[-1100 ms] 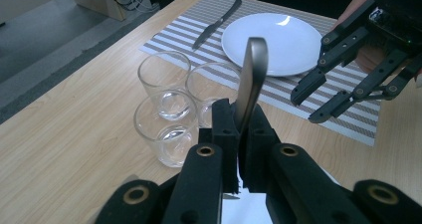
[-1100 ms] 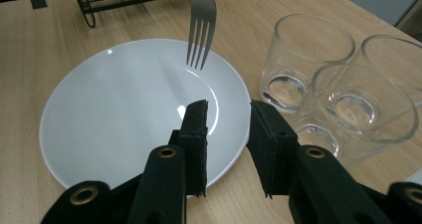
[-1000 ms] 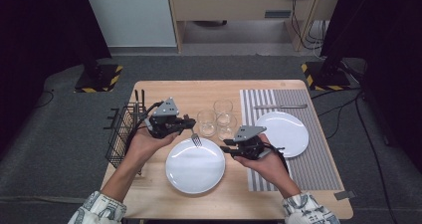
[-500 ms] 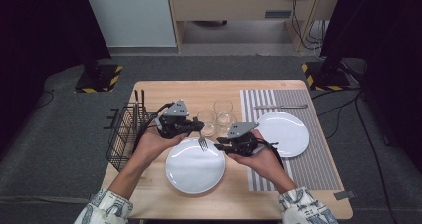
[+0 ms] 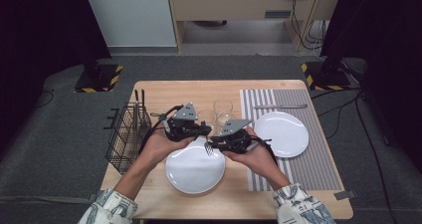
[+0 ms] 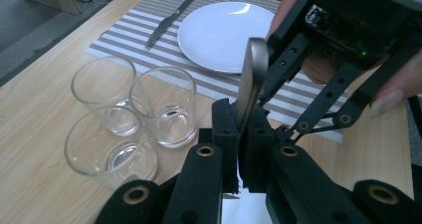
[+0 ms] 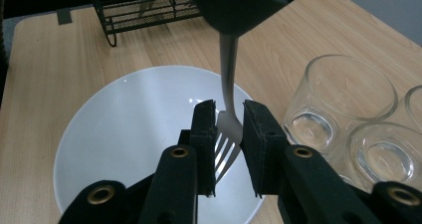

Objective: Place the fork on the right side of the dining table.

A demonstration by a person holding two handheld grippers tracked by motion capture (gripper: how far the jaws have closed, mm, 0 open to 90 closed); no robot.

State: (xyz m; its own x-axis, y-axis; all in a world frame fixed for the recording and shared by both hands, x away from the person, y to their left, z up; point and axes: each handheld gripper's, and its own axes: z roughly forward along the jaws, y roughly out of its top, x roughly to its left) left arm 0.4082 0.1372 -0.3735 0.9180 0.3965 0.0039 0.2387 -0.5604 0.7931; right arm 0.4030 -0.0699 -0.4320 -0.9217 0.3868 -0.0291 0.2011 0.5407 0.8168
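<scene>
A wooden tabletop carries a white plate near the front edge, left of a striped placemat. On the placemat lies a second white plate, and beyond it a knife rests flat across the stripes. Three clear drinking glasses stand upright in a tight cluster on the bare wood between the two plates, just beside one another. At the tabletop's left edge stands a black wire basket with what look like two dark utensils upright in it. Grey carpet surrounds the tabletop, with yellow-and-black striped stand bases farther back.
</scene>
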